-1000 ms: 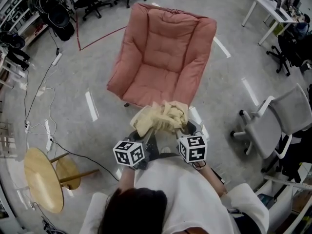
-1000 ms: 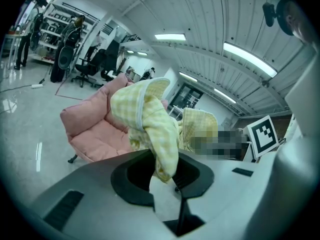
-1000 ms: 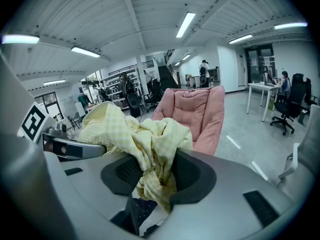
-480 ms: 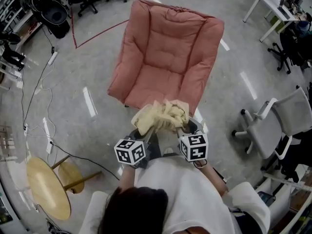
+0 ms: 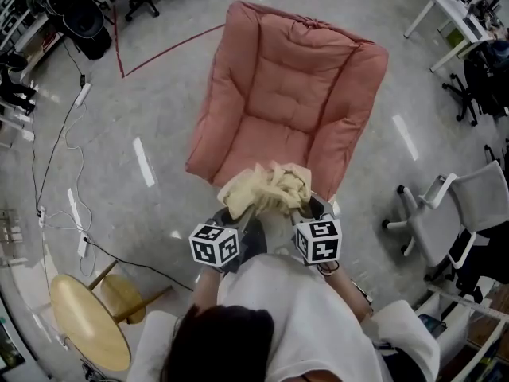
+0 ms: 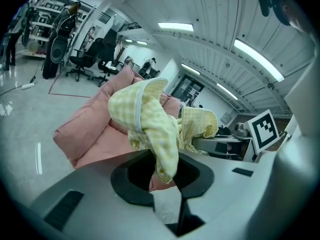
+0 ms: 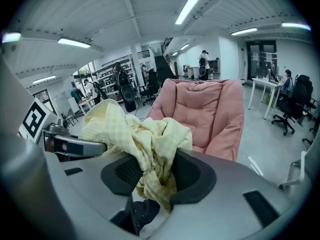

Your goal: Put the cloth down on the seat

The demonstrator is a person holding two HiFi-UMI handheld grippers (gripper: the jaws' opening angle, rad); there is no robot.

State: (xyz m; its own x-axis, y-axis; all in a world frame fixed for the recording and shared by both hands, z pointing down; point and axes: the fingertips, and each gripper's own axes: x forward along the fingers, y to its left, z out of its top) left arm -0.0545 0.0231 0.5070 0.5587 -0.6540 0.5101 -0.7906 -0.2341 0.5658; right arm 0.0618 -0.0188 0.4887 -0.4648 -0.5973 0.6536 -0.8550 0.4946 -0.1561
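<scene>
The left gripper and right gripper, jaws each clamped on the bunched yellow cloth, have advanced within the last second, bringing it to the front edge of the pink seat; release remains outstanding.

yel. check cloth, pink seat, gry floor

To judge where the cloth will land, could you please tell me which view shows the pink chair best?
The head view: it looks down on nearly the whole pink chair, seat and backrest. The right gripper view shows its backrest behind the yellow cloth; the left gripper view shows only one side.
</scene>
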